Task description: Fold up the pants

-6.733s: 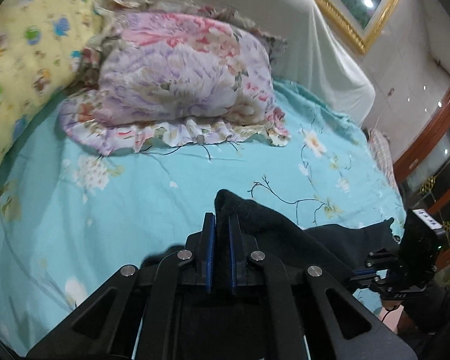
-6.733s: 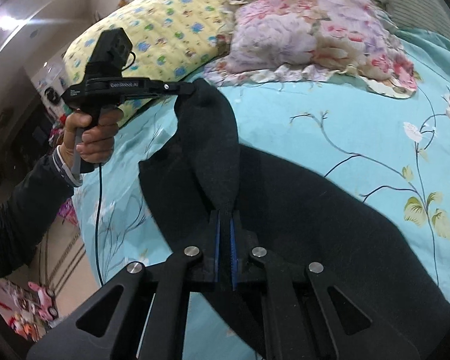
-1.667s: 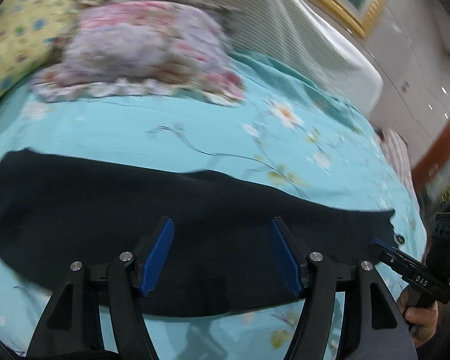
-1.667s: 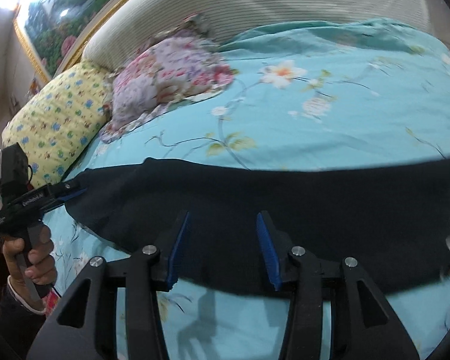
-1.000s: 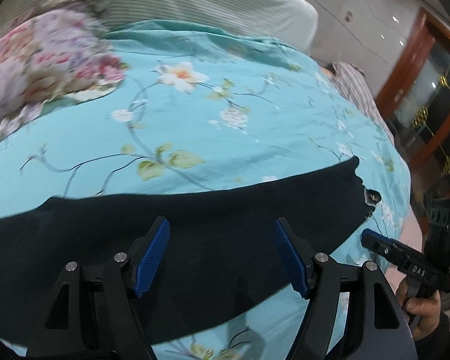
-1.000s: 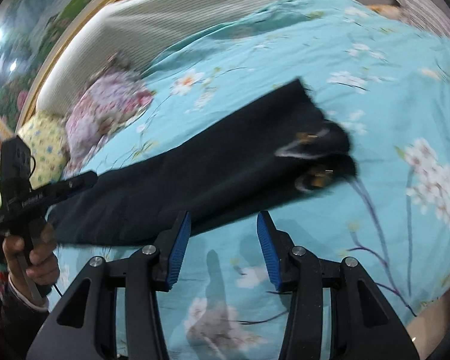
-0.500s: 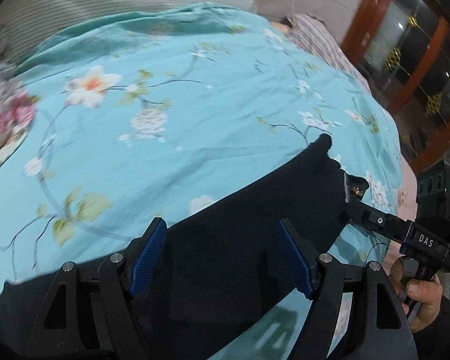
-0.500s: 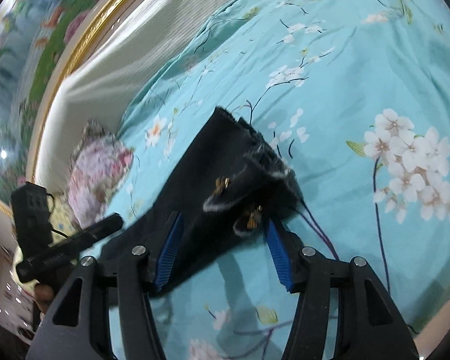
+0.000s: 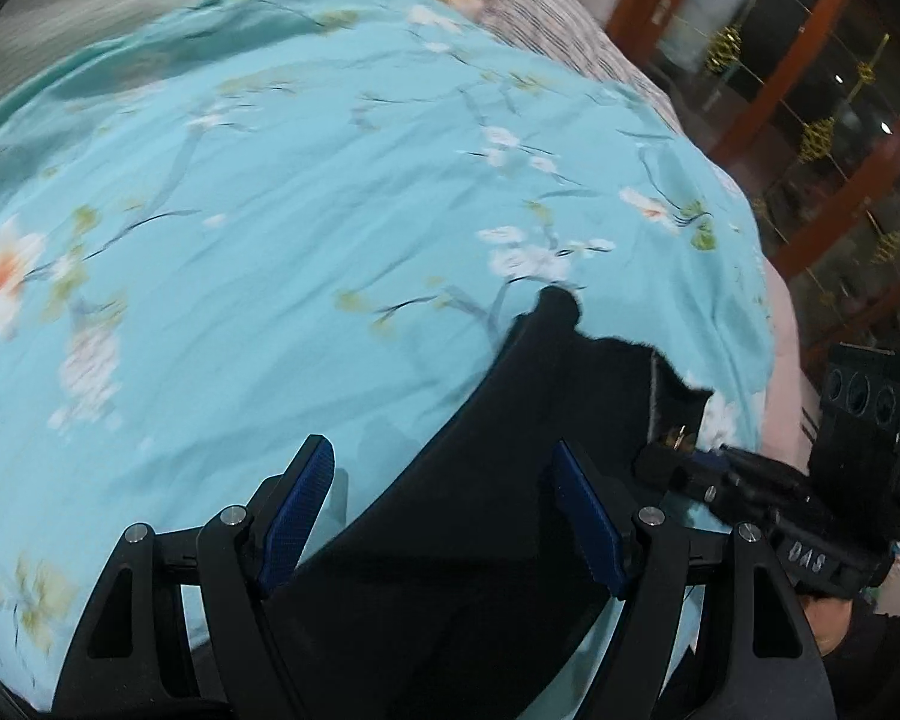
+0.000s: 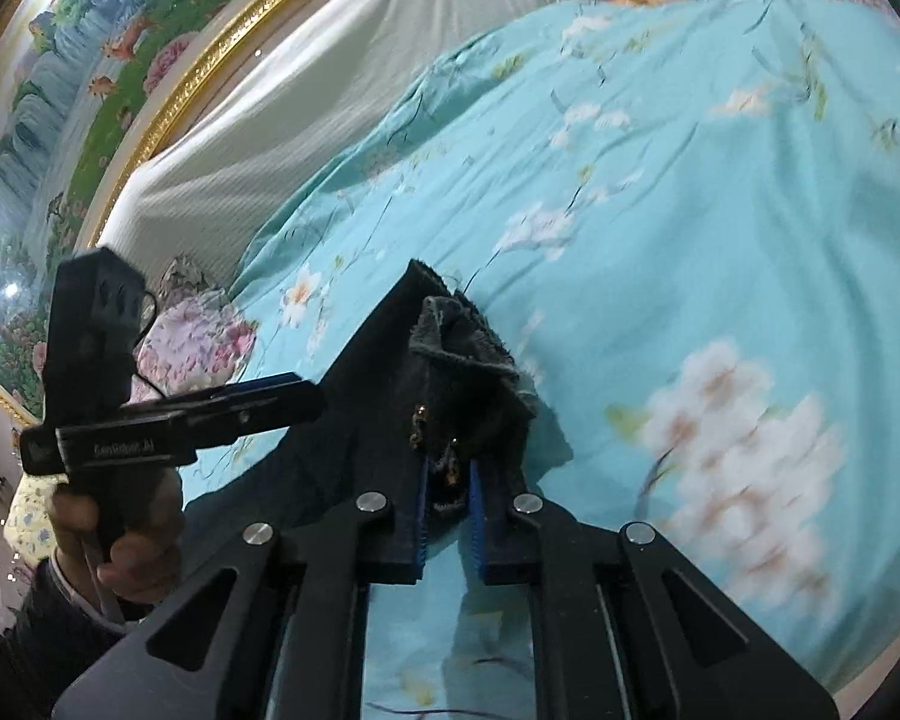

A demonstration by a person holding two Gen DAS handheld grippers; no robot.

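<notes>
Left hand-held gripper [image 9: 444,516]: spread wide, pinching nothing. It hovers over the pants [image 9: 510,480] with its blue pads [image 9: 297,504] on either side of the dark cloth and clear of it.
Pants: black, lying flat on the bed [image 9: 270,210], a turquoise floral cover. In the left wrist view the strip runs from the lower left up to the waistband end at upper right, near the bed's edge.
Long axis: along the bed's near side; the far end runs out of frame, back toward the floral pillow [image 10: 198,336] seen in the right wrist view.
Right hand-held gripper [image 10: 447,498]: its jaws have just been closing and now stand pressed together on the waistband corner, with the zipper and small metal fittings caught between the pads. A fold of the lining stands up just above the pinch.
Which hand is nearer: the right one already holds the near waistband corner. The left one is just beside it, over the cloth a little further along and toward the far edge.
Turning relation: I judge the left needs to drop onto the far waistband corner, so both corners can be carried along the long axis toward the hems.
Risk: a one-corner lift would likely twist the cloth.
Containers: none in view.
</notes>
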